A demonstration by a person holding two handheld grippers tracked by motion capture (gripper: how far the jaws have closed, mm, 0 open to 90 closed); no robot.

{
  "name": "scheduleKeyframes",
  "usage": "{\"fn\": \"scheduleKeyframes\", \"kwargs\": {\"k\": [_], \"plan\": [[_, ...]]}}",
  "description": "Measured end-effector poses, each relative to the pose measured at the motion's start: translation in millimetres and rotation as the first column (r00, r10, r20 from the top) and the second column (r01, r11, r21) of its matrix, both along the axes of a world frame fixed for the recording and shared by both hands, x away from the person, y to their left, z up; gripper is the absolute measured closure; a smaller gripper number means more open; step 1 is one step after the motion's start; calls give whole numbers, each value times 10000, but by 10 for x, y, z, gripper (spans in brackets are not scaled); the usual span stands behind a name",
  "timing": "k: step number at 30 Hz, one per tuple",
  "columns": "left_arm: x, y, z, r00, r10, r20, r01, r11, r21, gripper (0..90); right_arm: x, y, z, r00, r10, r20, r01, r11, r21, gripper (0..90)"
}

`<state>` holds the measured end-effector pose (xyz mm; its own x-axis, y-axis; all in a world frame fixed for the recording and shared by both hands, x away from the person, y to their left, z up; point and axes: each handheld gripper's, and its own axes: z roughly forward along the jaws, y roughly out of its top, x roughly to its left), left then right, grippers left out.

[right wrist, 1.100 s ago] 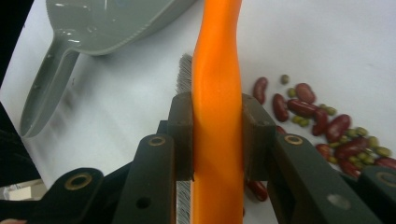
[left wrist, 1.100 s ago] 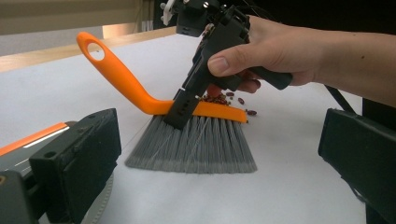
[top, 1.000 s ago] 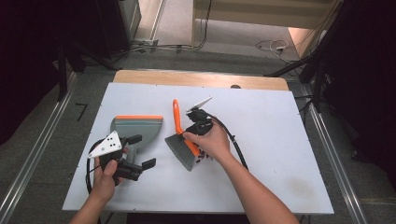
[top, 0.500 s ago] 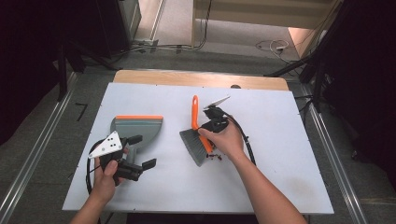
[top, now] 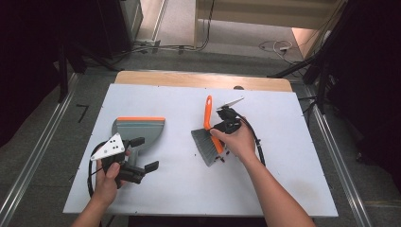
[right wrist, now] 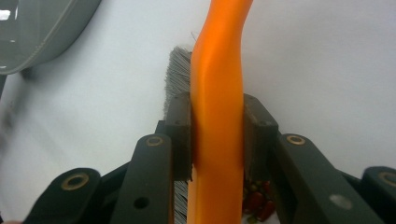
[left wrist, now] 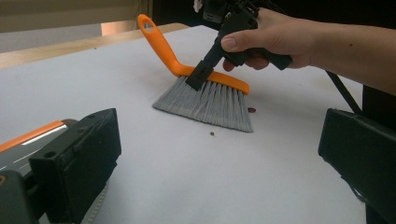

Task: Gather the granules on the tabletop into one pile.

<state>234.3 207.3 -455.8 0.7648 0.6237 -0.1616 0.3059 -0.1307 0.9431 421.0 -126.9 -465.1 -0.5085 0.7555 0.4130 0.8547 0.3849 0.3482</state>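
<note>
1. Two handheld grippers are working over a white table [top: 283,179] in the high view. The right gripper [top: 218,134] is clamping the back of an orange hand brush [top: 208,137], whose grey bristles are resting on the table. The brush's long axis is running from the bristle head, nearest the person, away to the handle tip. The grey dustpan [top: 139,132] with an orange lip is lying well to the left of the brush, its lip on the far side. The left gripper [top: 142,153] is sitting just on the near side of the dustpan, jaws spread and holding nothing.

2. In the left gripper view, that gripper's two black jaws are standing wide apart with bare table between them. Beyond them the brush [left wrist: 205,91] is standing on its bristles, pinched by the right gripper [left wrist: 201,77]. Small crumbs [left wrist: 252,110] are lying just beside the bristles, on the side away from the dustpan [left wrist: 28,140].

3. In the right gripper view, both jaws are pressing on the orange brush [right wrist: 217,116] spine. The dustpan [right wrist: 37,32] is showing at upper left; red crumbs [right wrist: 254,200] are lying just beside the brush, opposite the dustpan.
</note>
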Motion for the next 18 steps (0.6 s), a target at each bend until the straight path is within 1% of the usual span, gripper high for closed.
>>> {"fn": "scheduleKeyframes", "kwargs": {"k": [2,6,9,10,13,15,16,18], "plan": [[0,-2,-1,10000,-10,-4,10,10000,-10,0,2,-29,5,10000,-38,8,38,10000,-30,671],[3,-3,-4,10000,-7,5,7,10000,21,0,10,-71,8,9998,-92,175,94,9999,-80,671],[2,-4,-2,10000,0,-10,0,10000,34,0,12,-103,15,9997,-186,170,187,9998,-106,671],[2,-4,-3,10000,2,-9,-2,10000,40,0,11,-113,15,9996,-257,148,258,9997,-60,671],[7,-6,-8,10000,11,-42,-11,10000,-15,0,-6,-131,41,9991,-429,-28,430,9986,306,675],[9,-8,-9,10000,6,-48,-6,10000,-12,0,-29,-129,85,9991,-428,10,426,9978,503,678],[9,-9,-8,10000,7,-54,-7,10000,-4,0,-61,-105,135,9995,-310,109,302,9974,653,681],[9,-12,-9,10000,3,-46,-3,10000,-19,0,-77,-86,159,9996,-226,162,214,9973,708,682]]}}
